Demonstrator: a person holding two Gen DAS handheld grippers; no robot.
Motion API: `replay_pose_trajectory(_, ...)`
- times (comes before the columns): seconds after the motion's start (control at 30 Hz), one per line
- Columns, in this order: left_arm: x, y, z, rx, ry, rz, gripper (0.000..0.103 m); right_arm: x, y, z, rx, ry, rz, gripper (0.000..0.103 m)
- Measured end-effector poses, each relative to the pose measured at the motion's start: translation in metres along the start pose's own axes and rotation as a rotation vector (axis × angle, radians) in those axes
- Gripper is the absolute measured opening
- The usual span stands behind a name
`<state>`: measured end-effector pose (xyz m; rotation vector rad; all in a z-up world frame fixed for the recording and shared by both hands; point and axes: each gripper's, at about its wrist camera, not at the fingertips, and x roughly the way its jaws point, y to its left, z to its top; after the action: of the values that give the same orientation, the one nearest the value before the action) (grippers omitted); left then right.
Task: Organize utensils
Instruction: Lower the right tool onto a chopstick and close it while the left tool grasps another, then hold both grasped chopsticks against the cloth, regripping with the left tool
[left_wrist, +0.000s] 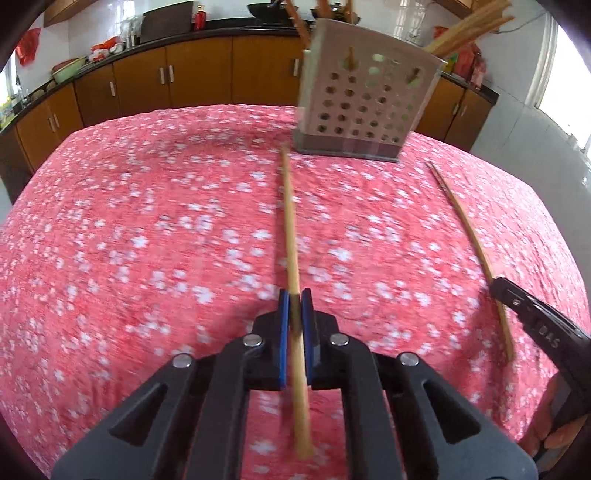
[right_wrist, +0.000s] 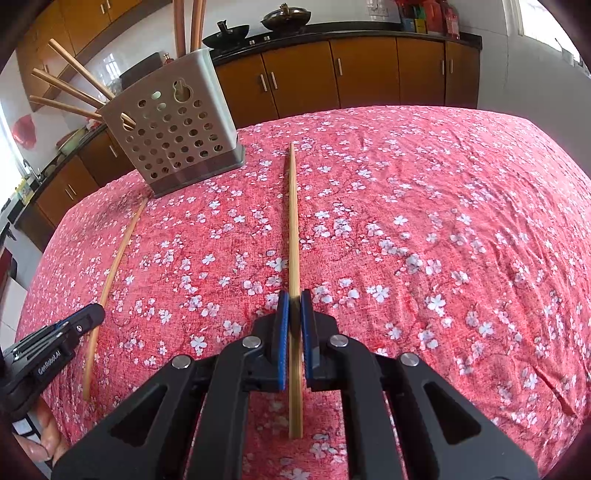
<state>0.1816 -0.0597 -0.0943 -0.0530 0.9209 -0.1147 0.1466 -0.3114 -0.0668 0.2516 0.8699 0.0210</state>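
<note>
The left gripper is clamped on one pale wooden chopstick and the right gripper on another, each stick running forward past its blue pads toward the perforated grey utensil holder.

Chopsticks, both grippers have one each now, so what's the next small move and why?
Probably lift both chopsticks off the cloth and carry them toward the holder. The left gripper is shut on one chopstick, the right gripper on the other, and the perforated holder already has chopsticks standing in it.
</note>
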Motion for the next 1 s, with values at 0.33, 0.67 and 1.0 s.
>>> replay_pose_trajectory(0.33,0.009,0.062,0.022,-0.055,-0.012,0.118,0.008,0.012,0.000,0.016,-0.016,0.001,-0.033,0.007)
replay_pose_trajectory(0.67,0.014,0.084,0.036,-0.010,-0.034,0.087,0.010,0.023,0.005,0.025,-0.042,0.006,-0.052,0.008)
replay_pose_trajectory(1.0,0.004,0.079,0.026,0.003,-0.043,0.067,0.019,0.018,0.006,0.015,-0.069,-0.007,-0.058,0.008)
